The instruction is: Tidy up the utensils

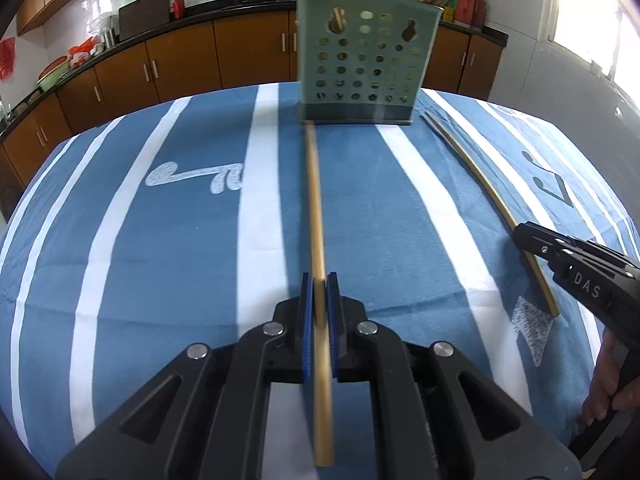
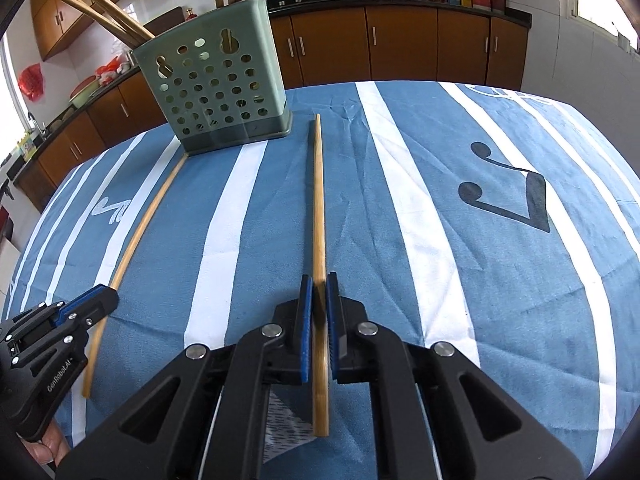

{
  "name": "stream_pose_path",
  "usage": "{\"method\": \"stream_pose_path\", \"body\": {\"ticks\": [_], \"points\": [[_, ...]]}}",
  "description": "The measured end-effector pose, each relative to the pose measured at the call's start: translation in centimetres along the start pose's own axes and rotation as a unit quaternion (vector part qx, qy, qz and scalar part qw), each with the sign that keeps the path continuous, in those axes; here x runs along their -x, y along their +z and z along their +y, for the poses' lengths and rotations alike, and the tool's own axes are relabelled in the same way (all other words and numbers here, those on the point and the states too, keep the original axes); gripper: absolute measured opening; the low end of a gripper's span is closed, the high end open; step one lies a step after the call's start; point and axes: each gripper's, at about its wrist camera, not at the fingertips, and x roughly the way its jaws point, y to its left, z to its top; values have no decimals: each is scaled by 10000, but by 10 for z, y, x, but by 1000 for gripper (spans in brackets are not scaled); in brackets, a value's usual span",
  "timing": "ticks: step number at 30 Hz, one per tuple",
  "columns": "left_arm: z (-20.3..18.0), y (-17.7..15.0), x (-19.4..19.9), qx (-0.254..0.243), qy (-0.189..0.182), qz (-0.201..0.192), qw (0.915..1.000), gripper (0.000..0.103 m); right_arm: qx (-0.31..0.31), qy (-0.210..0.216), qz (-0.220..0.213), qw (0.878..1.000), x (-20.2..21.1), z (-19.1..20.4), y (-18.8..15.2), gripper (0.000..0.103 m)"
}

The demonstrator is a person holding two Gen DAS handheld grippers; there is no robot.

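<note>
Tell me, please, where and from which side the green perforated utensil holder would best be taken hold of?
Probably by its top rim, from above and at the right end. The green holder stands upright on the striped cloth, its flat walls are likely too wide for the tongs, and chopsticks fan out of the left part of its open top. Both tongs are shut on chopsticks now.

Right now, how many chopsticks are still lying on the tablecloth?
2: one chopstick clamped in the left gripper, the other chopstick in the right gripper. More stand in the green holder.
</note>
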Motion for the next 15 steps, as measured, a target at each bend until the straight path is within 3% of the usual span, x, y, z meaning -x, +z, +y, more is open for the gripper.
{"method": "stream_pose_path", "body": {"ticks": [7,15], "points": [[32,0,3,220,256,0,9994,8,46,-20,1,10000,0,0,1,8],[51,29,-18,530,131,92,9985,8,157,-202,-37,9997,-17,-5,24,8]]}}
